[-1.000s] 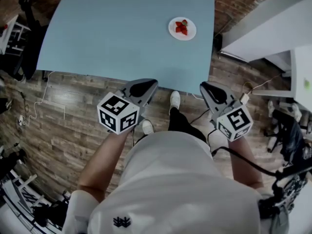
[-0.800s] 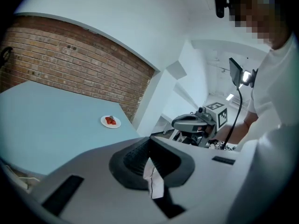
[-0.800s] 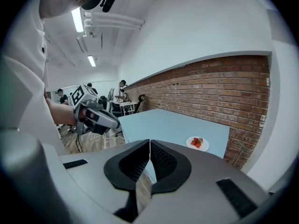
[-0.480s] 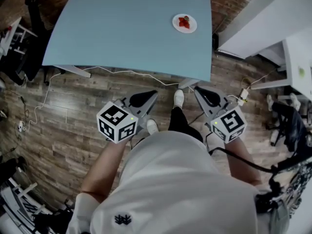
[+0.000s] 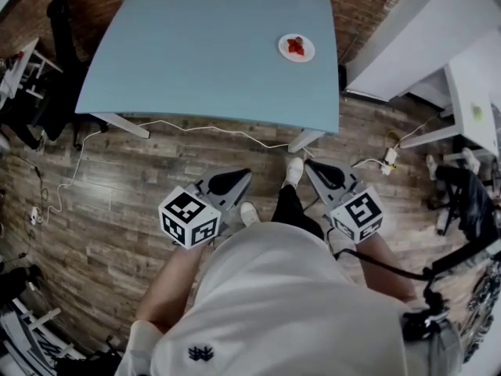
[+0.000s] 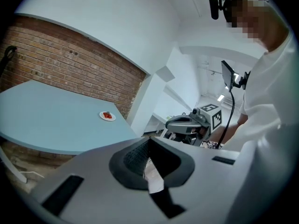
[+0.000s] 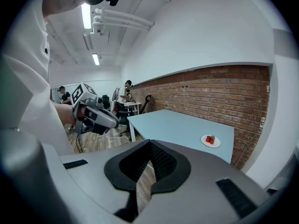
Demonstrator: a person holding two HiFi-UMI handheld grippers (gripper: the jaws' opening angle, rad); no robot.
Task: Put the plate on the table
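1. Floor [image 5: 117, 202]: rough wood planks, brown and grey, with a thin white cable [image 5: 196, 124] trailing across it.
2. Table [image 5: 211, 53]: smooth, pale blue, rectangular top on white legs, set against a brick wall [image 7: 219, 92].
3. Person's shirt [image 5: 274, 304]: plain white cloth; bare forearms reach forward from it.
4. Left gripper [image 5: 237, 178]: grey moulded shell with a black-and-white marker cube, held low over the floor, pointing at the table; its ribbed black jaws are closed on nothing.
5. Right gripper [image 5: 313, 168]: same build, level with the left; jaws likewise closed and empty.
6. Plate [image 5: 297, 48]: small, round, white, on the table's far right corner, well apart from both grippers.
7. Strawberries [image 5: 295, 46]: red, on the plate.
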